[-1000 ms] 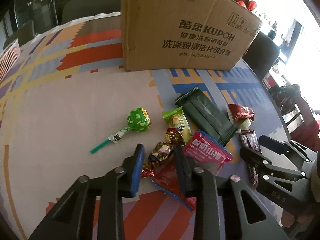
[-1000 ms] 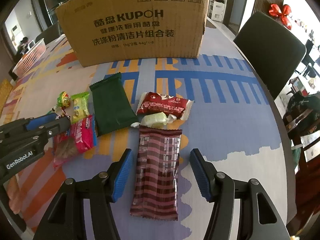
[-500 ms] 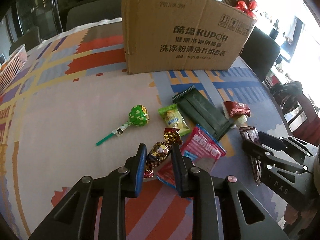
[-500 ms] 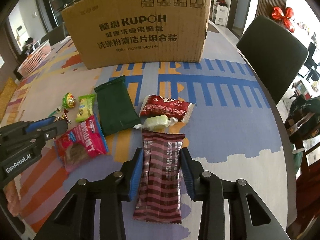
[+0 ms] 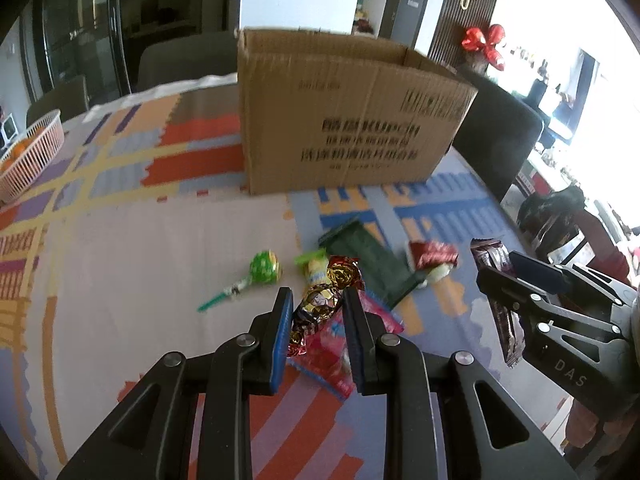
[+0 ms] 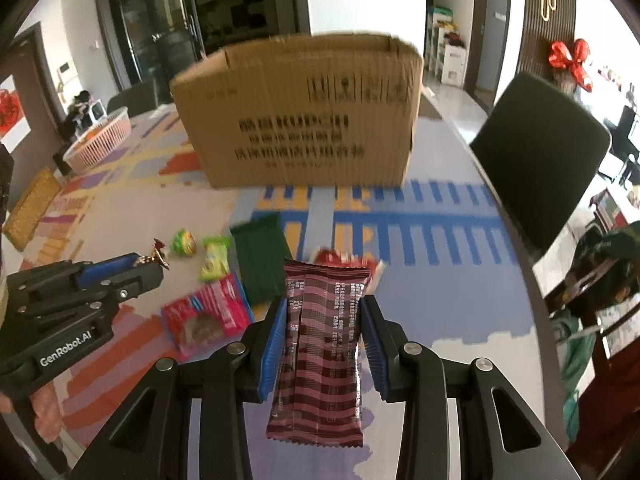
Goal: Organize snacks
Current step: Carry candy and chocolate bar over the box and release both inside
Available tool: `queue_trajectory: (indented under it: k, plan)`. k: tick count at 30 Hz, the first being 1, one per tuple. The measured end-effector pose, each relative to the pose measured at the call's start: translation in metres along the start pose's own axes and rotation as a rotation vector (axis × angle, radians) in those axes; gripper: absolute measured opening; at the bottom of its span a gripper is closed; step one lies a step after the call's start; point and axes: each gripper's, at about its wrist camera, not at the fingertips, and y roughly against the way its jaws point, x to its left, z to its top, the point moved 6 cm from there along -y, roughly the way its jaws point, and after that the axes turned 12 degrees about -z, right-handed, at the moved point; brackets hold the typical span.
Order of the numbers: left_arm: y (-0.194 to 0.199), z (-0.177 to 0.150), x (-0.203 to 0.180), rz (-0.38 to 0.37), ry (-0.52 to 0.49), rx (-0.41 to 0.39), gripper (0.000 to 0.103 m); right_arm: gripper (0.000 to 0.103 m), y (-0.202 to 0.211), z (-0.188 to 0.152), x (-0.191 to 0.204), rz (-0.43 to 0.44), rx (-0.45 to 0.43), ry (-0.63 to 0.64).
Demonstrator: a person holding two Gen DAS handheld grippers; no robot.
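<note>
My left gripper (image 5: 317,304) is shut on a gold-foil candy (image 5: 320,300), held clear above the patterned tablecloth (image 5: 140,260). My right gripper (image 6: 325,312) is shut on a maroon striped packet (image 6: 320,344), lifted off the cloth and hanging between the blue pads. On the table lie a green lollipop (image 5: 265,268), a yellow-green candy (image 5: 314,270), a dark green packet (image 5: 370,258), a red packet (image 5: 432,252) and a pink packet (image 6: 206,316). An open cardboard box (image 5: 340,120) stands behind them.
A pink wire basket (image 5: 28,152) sits at the far left of the table. A dark chair (image 6: 540,160) stands at the table's right edge. The left wrist view shows the right gripper (image 5: 516,276) close by on the right.
The right gripper closed on the striped packet and lifted it. The left gripper rose with the gold candy off the table. Both views now look from higher up.
</note>
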Motion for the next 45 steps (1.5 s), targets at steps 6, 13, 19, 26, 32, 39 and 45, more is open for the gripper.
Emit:
queue_trajectory:
  k: [6, 13, 19, 26, 32, 39, 45]
  plan:
    - [0.018, 0.028, -0.008, 0.000, -0.018, -0.064, 0.026, 0.038, 0.018, 0.027, -0.002, 0.021, -0.071, -0.007]
    - [0.034, 0.062, -0.014, 0.001, -0.028, -0.137, 0.026, 0.038, 0.035, 0.063, -0.006, 0.040, -0.147, -0.028]
    - [0.044, 0.093, -0.017, 0.006, -0.040, -0.183, 0.026, 0.038, 0.045, 0.098, -0.008, 0.041, -0.208, -0.026]
    - [0.048, 0.128, -0.015, 0.003, -0.045, -0.204, 0.026, 0.038, 0.053, 0.137, -0.006, 0.043, -0.258, -0.016]
    - [0.045, 0.162, -0.012, 0.015, -0.059, -0.200, 0.026, 0.038, 0.047, 0.169, -0.004, 0.065, -0.253, -0.013]
    - [0.030, 0.194, -0.005, 0.035, -0.075, -0.172, 0.026, 0.038, 0.027, 0.198, -0.007, 0.062, -0.217, 0.000]
    - [0.013, 0.207, 0.004, 0.050, -0.062, -0.135, 0.026, 0.038, 0.012, 0.217, -0.008, 0.035, -0.209, 0.017]
